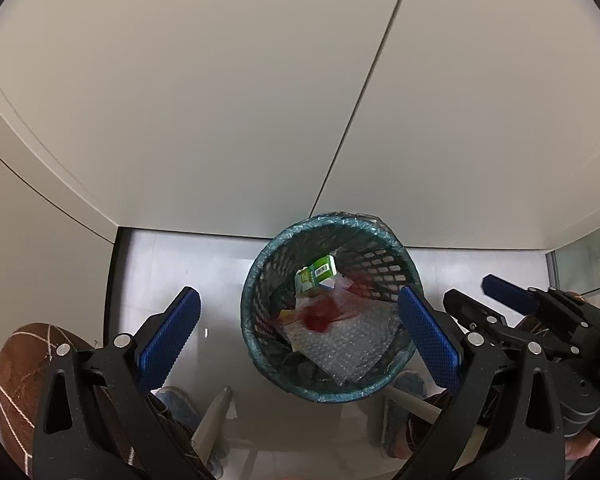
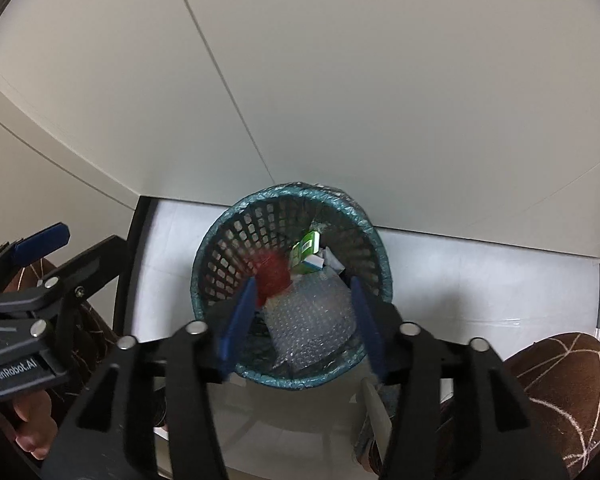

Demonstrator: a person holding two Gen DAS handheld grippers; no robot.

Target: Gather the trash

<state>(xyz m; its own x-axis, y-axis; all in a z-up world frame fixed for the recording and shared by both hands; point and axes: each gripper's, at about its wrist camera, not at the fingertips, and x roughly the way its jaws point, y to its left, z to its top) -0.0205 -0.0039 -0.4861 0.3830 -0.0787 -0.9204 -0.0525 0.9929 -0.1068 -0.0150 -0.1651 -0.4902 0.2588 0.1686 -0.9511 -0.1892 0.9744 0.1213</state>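
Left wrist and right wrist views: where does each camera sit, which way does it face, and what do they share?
Left wrist: on the left gripper, facing steeply down at the bin; the right gripper shows at right.
Right wrist: on the right gripper, facing down into the bin; the left gripper and a hand show at left.
Shared: bin, green carton, bubble wrap.

My right gripper (image 2: 304, 320) points down into the mesh waste basket (image 2: 220, 248), its blue jaws apart with nothing pressed between them. A blurred red scrap (image 2: 272, 272) sits just past my left-side finger, above the bubble wrap (image 2: 312, 320) lying inside. A green carton (image 2: 306, 254) leans near the basket's far wall. My left gripper (image 2: 32, 248) shows at the left edge.
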